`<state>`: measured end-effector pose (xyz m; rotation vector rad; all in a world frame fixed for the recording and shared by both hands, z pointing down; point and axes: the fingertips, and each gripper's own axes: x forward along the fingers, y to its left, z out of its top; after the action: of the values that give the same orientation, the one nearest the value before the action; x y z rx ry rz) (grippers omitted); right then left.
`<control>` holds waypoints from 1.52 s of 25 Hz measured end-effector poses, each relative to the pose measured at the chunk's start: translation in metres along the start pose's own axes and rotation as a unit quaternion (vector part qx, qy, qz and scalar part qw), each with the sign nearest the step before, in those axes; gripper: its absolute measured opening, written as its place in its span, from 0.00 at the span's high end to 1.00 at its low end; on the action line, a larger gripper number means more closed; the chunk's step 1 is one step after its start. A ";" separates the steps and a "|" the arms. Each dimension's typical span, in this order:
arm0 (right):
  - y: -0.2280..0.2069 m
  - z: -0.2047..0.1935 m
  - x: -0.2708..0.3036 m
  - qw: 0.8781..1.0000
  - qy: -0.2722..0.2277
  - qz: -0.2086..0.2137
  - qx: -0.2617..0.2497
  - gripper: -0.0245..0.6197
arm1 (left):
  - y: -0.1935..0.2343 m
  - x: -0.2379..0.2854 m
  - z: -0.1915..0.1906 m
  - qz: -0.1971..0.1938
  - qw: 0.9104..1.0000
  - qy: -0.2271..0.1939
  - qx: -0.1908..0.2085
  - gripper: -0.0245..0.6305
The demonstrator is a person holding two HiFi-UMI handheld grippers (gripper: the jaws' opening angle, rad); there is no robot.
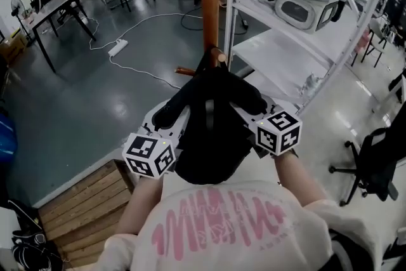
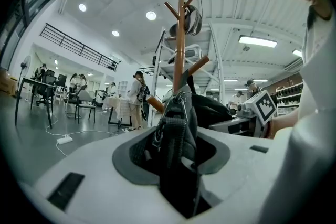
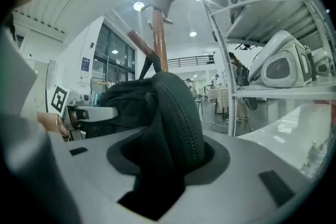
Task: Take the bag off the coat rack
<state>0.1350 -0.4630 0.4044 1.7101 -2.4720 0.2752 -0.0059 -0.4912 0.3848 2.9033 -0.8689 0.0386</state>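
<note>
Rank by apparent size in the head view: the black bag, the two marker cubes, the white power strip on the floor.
1. black bag
2. left marker cube and right marker cube: alike, not ranked apart
3. white power strip, smallest, but farther from the camera

- White tee (image 1: 216,225), pink print on front, short sleeves
- L hand-held gripper (image 2: 176,147) & R hand-held gripper (image 3: 168,152): pale grey shells, dark grey jaw recess
- L cube (image 1: 149,155), R cube (image 1: 279,131): white w/ blk square markers
</note>
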 end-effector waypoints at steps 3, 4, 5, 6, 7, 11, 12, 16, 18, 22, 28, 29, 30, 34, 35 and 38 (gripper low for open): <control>-0.001 -0.001 0.000 1.000 0.016 -0.001 -0.014 0.69 | -0.006 -0.003 0.000 0.003 1.000 0.009 -0.003 0.76; -0.002 -0.001 -0.001 1.000 0.021 -0.001 -0.018 0.70 | -0.007 -0.003 0.000 0.006 1.000 0.011 -0.004 0.77; -0.003 -0.001 -0.001 0.999 0.025 0.001 -0.020 0.71 | -0.009 -0.003 0.000 0.009 1.000 0.013 -0.006 0.77; -0.005 -0.002 -0.002 0.999 0.029 0.003 -0.020 0.72 | -0.011 -0.002 0.000 0.013 1.000 0.015 -0.008 0.77; -0.006 -0.002 -0.002 0.999 0.033 0.007 -0.019 0.73 | -0.013 -0.002 0.000 0.016 1.000 0.017 -0.009 0.78; -0.011 -0.003 -0.004 0.999 0.047 0.023 -0.013 0.74 | -0.019 0.000 -0.003 0.039 0.999 0.023 -0.019 0.78; -0.012 -0.002 -0.004 0.998 0.051 0.028 -0.012 0.74 | -0.020 0.001 -0.003 0.047 0.998 0.023 -0.022 0.78; -0.017 0.002 -0.001 0.997 0.065 0.044 -0.015 0.75 | -0.022 0.004 -0.001 0.079 0.996 0.012 -0.039 0.78; -0.016 0.007 0.000 0.996 0.069 0.051 -0.018 0.76 | -0.024 0.003 0.002 0.092 0.995 0.001 -0.049 0.78; -0.014 0.011 -0.001 0.994 0.075 0.070 -0.024 0.77 | -0.028 -0.001 0.004 0.109 0.992 -0.004 -0.061 0.79; -0.014 0.015 -0.006 0.993 0.072 0.094 -0.018 0.79 | -0.037 -0.002 0.012 0.147 0.988 -0.012 -0.054 0.79; -0.014 0.017 -0.007 0.993 0.069 0.099 -0.018 0.79 | -0.038 -0.002 0.015 0.154 0.987 -0.016 -0.050 0.79; -0.013 0.020 -0.008 0.992 0.067 0.104 -0.018 0.79 | -0.039 -0.004 0.017 0.160 0.986 -0.019 -0.048 0.79; -0.009 0.027 -0.012 0.990 0.061 0.122 -0.022 0.79 | -0.045 -0.010 0.025 0.177 0.983 -0.030 -0.043 0.79; -0.007 0.029 -0.013 0.990 0.059 0.125 -0.025 0.79 | -0.047 -0.013 0.028 0.180 0.982 -0.033 -0.043 0.79; -0.002 0.036 -0.016 0.989 0.052 0.134 -0.037 0.79 | -0.050 -0.020 0.033 0.192 0.980 -0.045 -0.043 0.79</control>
<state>0.1423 -0.4573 0.3660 1.2985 -2.5968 0.2851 0.0046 -0.4425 0.3463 2.6325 -1.3956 -0.0960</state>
